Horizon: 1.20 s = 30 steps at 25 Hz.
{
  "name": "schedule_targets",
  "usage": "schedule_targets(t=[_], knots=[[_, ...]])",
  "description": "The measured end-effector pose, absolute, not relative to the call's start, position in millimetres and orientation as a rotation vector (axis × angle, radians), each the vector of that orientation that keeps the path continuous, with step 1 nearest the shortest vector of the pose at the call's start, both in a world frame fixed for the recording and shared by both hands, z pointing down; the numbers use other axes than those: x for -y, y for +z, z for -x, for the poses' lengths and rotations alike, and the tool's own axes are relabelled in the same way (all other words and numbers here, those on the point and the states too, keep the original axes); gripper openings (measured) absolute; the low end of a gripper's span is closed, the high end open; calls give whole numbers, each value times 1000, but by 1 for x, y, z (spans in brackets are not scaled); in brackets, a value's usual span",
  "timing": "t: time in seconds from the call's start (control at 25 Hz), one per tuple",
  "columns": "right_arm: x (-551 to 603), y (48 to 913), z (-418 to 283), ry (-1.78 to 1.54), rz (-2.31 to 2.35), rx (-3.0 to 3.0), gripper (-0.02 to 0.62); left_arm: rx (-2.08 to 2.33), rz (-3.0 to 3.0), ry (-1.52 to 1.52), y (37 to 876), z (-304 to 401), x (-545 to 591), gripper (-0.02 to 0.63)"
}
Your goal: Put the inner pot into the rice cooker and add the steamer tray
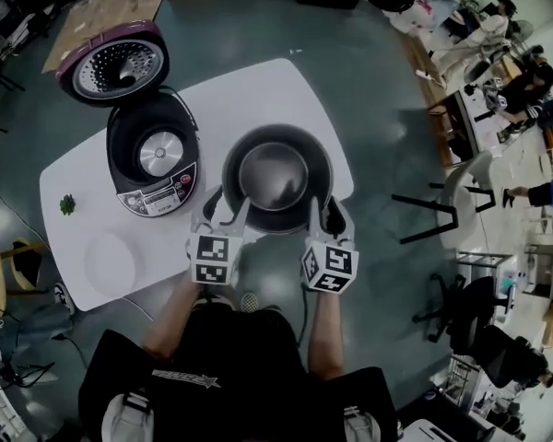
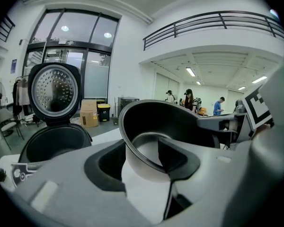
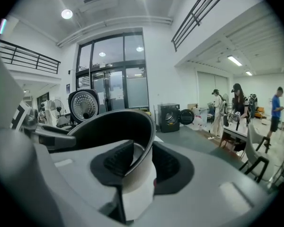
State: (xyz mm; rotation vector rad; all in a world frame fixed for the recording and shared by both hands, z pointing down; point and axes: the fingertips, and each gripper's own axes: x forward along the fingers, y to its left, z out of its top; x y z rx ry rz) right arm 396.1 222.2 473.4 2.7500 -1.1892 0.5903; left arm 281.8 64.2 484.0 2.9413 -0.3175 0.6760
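Now my left tool (image 1: pixel 223 219) and right tool (image 1: pixel 324 212) each pinch inner pot (image 1: pixel 276 178) rim, lower centre of head view. I judge pot rigid, slick, moderately heavy; two-point rim grip suits.

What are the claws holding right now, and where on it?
Both hold the inner pot by its rim: the left claw and the right claw each pinch the near edge, one jaw inside, one outside.
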Motion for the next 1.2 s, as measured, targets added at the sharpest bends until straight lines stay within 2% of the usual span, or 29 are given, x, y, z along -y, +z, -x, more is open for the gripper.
schedule_targets(t=[0.6,1.2], knots=[[-149,388,-385,308,-2727,1390,117,550,-2992,438,405,-253,-4,219],[-12,359,-352,203,-2621,1708,115,877,-2964,351,371,-194,105,215]])
